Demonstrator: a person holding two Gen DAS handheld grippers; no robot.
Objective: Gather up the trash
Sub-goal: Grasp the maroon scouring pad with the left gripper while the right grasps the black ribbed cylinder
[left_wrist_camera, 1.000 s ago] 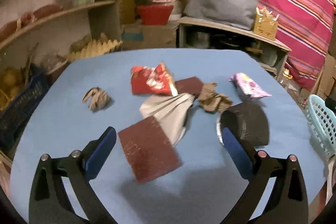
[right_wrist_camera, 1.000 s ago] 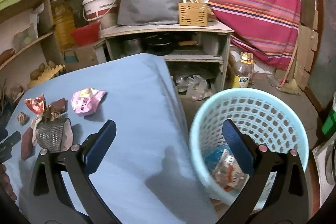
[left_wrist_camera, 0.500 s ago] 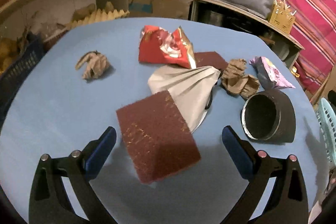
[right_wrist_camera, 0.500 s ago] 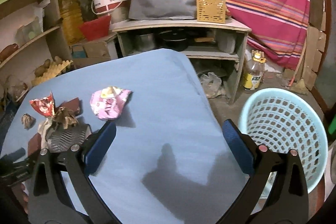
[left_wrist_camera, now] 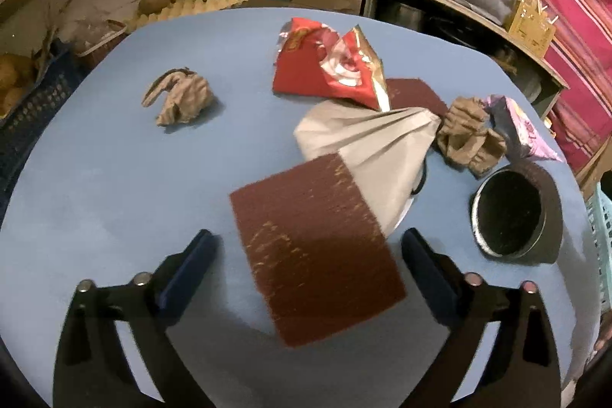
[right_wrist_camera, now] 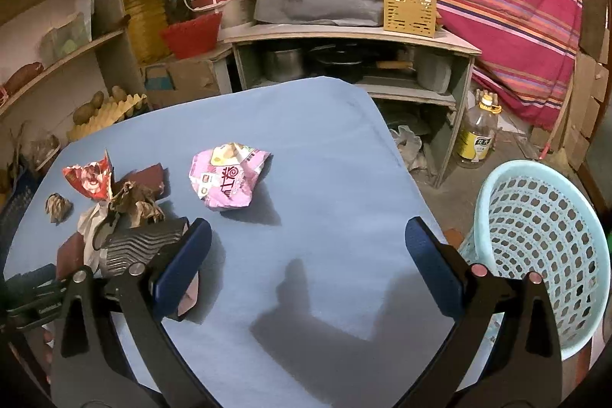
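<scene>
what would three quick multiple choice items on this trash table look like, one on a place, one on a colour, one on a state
1. The laundry basket stands:
A. on the blue table
B. on the floor off the table's right edge
C. on a shelf

2. The crumpled wrapper lying apart from the pile is:
A. pink
B. green
C. black

3. The left gripper is:
A. clamped on the red chip bag
B. holding the black cup
C. around the dark red pad, pads clear of it

Key: 1 B, it stands on the ground beside the table. 2 A, pink print shows. 3 C, the closing jaws leave gaps on both sides.
</scene>
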